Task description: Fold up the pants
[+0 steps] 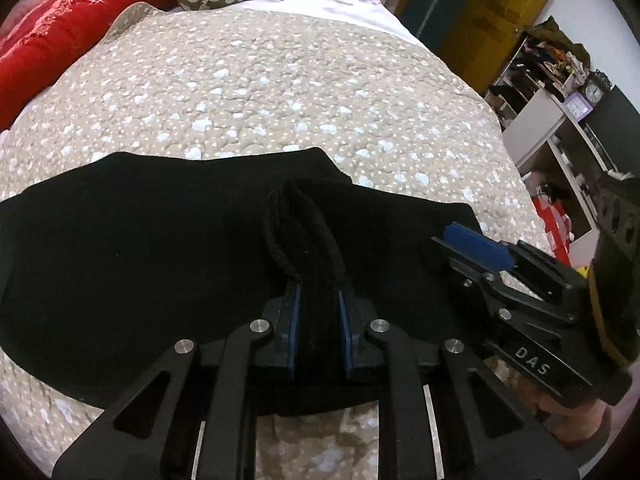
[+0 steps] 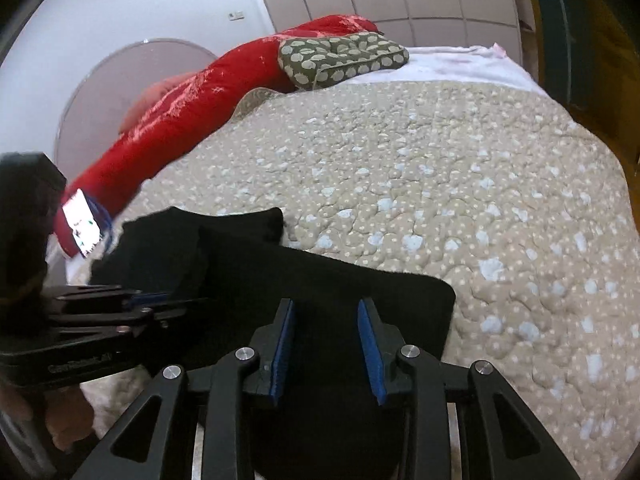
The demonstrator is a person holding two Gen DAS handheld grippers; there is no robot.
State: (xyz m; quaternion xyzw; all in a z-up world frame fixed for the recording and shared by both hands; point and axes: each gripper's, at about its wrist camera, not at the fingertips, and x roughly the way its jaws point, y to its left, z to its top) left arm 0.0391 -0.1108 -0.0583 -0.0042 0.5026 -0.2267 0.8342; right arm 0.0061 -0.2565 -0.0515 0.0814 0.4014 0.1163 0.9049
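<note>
The black fabric pants [image 1: 140,248] lie flat across the near part of a bed, on a beige quilted bedspread with pale blue and white spots [image 1: 260,92]. The left gripper [image 1: 319,300] has its blue-padded fingers [image 1: 295,312] pinching a raised fold of the black cloth between them. The right gripper [image 2: 327,320] sits over the pants' right end with its fingers [image 2: 370,336] spread apart, dark cloth showing in the gap; whether they touch it cannot be told. Farther up the bed, a long red cushion with pale stitching [image 2: 192,112] lies along the left side, and an olive pillow with cream dots [image 2: 344,58] rests beside it on a white sheet [image 2: 460,64]. To the right of the bed stand open white shelves crowded with small items [image 1: 552,80] and a yellow wooden door [image 1: 480,4].
</note>
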